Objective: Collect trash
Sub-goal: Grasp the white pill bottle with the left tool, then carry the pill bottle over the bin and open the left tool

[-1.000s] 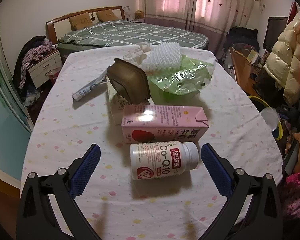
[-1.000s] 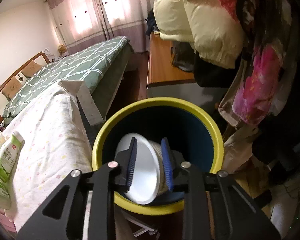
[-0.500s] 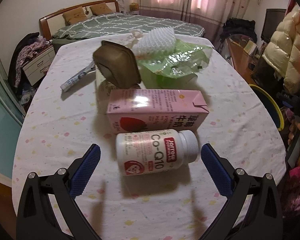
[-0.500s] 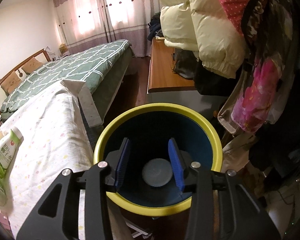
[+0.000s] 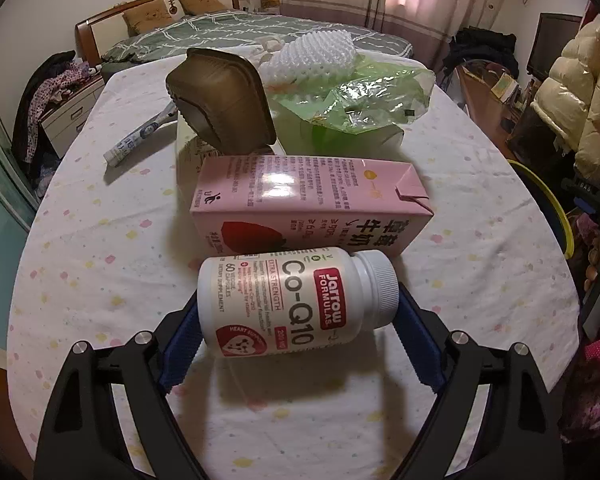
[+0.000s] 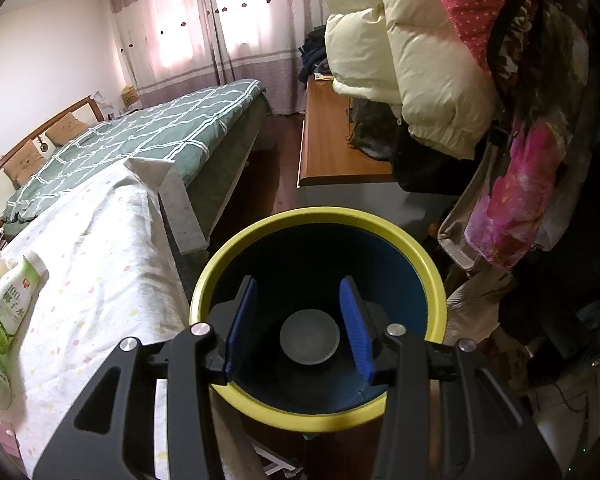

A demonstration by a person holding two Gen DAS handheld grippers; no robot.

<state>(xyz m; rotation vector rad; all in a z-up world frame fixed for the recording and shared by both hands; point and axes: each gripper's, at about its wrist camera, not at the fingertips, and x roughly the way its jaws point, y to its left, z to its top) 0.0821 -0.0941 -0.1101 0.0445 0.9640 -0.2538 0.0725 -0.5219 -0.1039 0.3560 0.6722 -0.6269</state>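
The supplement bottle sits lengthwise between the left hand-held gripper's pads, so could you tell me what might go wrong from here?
1. The supplement bottle is round and lies sideways; gripped end to end, base and cap, by the left hand-held gripper, whose jaws have just been closing, it could pivot or slip out.
2. It lies close against the pink milk carton, which might get nudged.

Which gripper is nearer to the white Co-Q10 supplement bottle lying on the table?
Left. The left gripper straddles the white Co-Q10 supplement bottle, pads at its two ends. The right gripper hangs open over the yellow-rimmed blue bin beside the table.
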